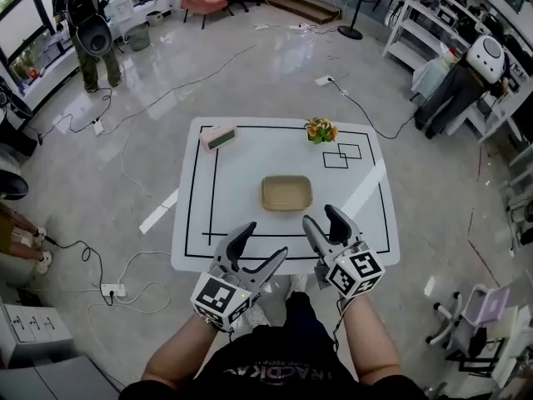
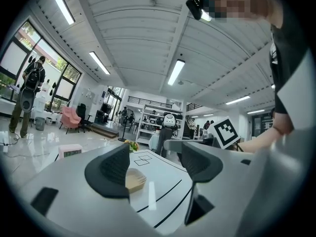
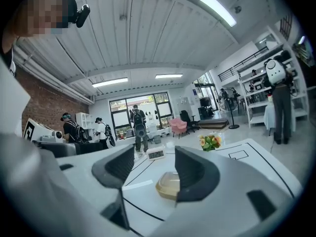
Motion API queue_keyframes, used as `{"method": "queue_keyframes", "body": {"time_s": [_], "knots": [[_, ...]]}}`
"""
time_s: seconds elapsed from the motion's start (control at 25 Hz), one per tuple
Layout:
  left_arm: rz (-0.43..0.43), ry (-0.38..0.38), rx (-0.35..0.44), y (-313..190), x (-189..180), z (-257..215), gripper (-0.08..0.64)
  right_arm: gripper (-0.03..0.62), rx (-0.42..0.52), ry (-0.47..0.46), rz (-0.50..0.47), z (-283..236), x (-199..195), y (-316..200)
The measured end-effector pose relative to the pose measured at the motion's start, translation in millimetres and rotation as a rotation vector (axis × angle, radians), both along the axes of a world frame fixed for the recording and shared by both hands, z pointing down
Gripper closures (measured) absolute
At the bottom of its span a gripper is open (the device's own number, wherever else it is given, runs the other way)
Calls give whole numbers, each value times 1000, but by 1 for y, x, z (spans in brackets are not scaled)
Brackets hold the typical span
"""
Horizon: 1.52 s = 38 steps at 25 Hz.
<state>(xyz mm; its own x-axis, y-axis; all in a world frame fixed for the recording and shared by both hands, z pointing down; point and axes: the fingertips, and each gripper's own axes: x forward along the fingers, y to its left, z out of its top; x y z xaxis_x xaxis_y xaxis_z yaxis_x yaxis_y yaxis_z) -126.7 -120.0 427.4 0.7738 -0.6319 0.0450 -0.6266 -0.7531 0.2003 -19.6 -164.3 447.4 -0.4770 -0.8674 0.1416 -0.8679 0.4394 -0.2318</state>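
At the table's point(image 1: 366, 223) far left corner, about 11 o'clock from the middle, a clock point(image 1: 220, 136) lies just inside the black border line. The left gripper point(image 1: 265, 242) hangs over the near edge at about 7 o'clock from the tray point(image 1: 286, 192). Its jaws stand apart with nothing between them, and it touches nothing. In its own view the left gripper point(image 2: 153, 164) looks across the tabletop, with the tray point(image 2: 134, 178) peeping out beside the left jaw.

The tray sits near the table's centre, shallow and tan, well apart from both grippers. At about 1 o'clock from it stand the flowers point(image 1: 321, 130), with two drawn squares point(image 1: 341, 155) just this side of them.

The right gripper point(image 1: 322, 217) hovers at about 5 o'clock from the tray, nearer to it than the left one. Its jaws are likewise spread and empty. In the right gripper point(image 3: 154, 169) view the tray point(image 3: 168, 185) shows in the gap, out on the table.
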Motion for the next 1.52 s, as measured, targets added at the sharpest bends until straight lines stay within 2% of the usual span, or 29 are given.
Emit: {"method": "queue_keyframes", "body": {"time_s": [0.6, 1.08, 1.52], "knots": [[-78, -38, -46, -43, 21, 20, 239, 351, -128, -40, -63, 53, 20, -59], [-100, -48, -99, -70, 45, 36, 239, 351, -265, -108, -49, 105, 47, -89], [-112, -63, -145, -85, 64, 54, 239, 351, -428, -199, -29, 160, 65, -104]]}}
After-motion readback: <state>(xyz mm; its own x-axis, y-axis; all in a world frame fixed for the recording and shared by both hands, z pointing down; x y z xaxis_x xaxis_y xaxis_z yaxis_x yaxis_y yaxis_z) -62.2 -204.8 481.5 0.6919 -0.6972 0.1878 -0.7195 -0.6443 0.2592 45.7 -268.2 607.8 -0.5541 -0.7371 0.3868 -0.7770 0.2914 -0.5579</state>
